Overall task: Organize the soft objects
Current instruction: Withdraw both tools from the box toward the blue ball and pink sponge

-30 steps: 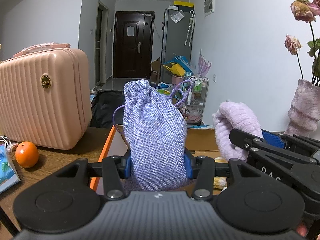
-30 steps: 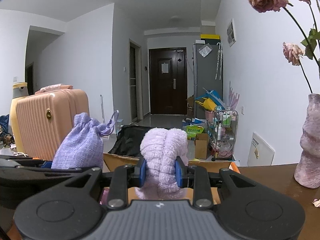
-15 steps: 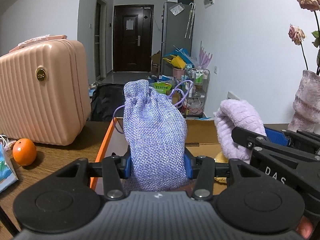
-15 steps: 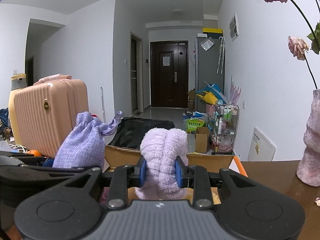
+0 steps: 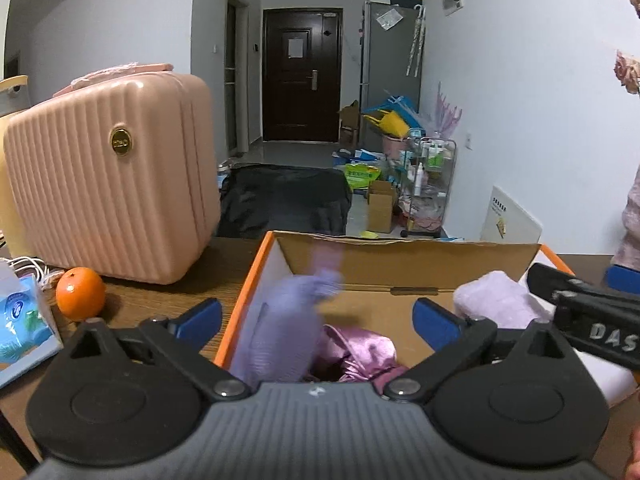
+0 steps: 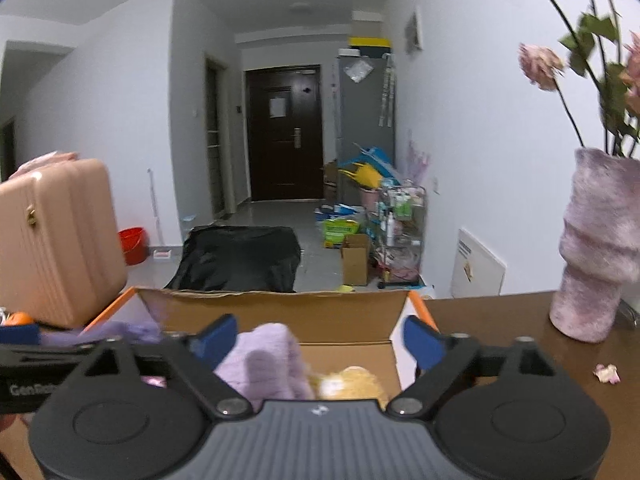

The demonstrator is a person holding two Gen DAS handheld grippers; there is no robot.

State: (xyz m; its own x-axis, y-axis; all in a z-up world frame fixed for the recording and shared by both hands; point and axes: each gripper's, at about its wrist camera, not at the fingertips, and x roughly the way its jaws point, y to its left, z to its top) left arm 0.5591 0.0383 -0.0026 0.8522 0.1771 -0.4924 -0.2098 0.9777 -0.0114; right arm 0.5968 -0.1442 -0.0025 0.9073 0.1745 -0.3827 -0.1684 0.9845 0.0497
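An open cardboard box with an orange rim [image 5: 400, 256] stands on the wooden table. My left gripper [image 5: 318, 322] is open above the box; the purple drawstring pouch [image 5: 280, 332], blurred, is dropping into the box's left side beside a shiny pink cloth [image 5: 360, 352]. My right gripper [image 6: 318, 338] is open above the box [image 6: 280, 312]; the lilac fuzzy towel [image 6: 264, 360] lies loose between its fingers beside a yellow plush [image 6: 352, 380]. The towel also shows in the left wrist view [image 5: 496, 300].
A pink hard-shell case [image 5: 112, 204] stands left of the box, with an orange [image 5: 80, 292] and a blue tissue pack [image 5: 20, 320] before it. A fuzzy pink vase with dried roses [image 6: 596, 248] stands right of the box. A petal [image 6: 608, 372] lies on the table.
Both grippers have opened. The purple pouch and the lilac towel were let go and have dropped down into the box.
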